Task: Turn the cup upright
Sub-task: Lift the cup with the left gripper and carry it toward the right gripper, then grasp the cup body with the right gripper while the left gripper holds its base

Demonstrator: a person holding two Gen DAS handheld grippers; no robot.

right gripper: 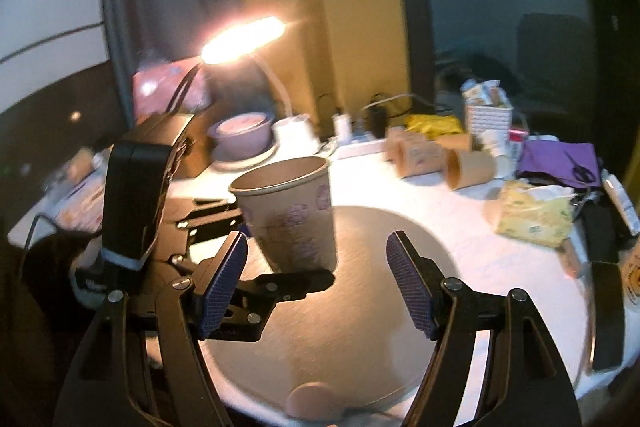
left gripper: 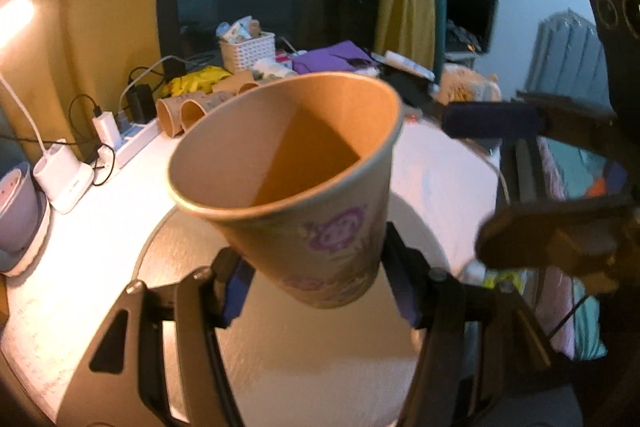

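A brown paper cup [left gripper: 304, 187] with purple cartoon prints is held near its base by my left gripper [left gripper: 316, 287], mouth up and tilted toward the camera, above a round mat [left gripper: 320, 367]. In the right wrist view the cup [right gripper: 288, 211] stands nearly upright on or just above the mat [right gripper: 380, 307], with the left gripper's black fingers [right gripper: 296, 283] closed around its lower part. My right gripper [right gripper: 316, 279] is open and empty, just in front of the cup and not touching it.
Several paper cups [right gripper: 444, 159] lie on their sides at the table's back. A tissue pack [right gripper: 536, 211], white basket [right gripper: 488, 119], purple cloth [right gripper: 560, 159], bowl [right gripper: 244, 135], lit desk lamp [right gripper: 244, 39] and power strip [left gripper: 132, 143] crowd the far edge.
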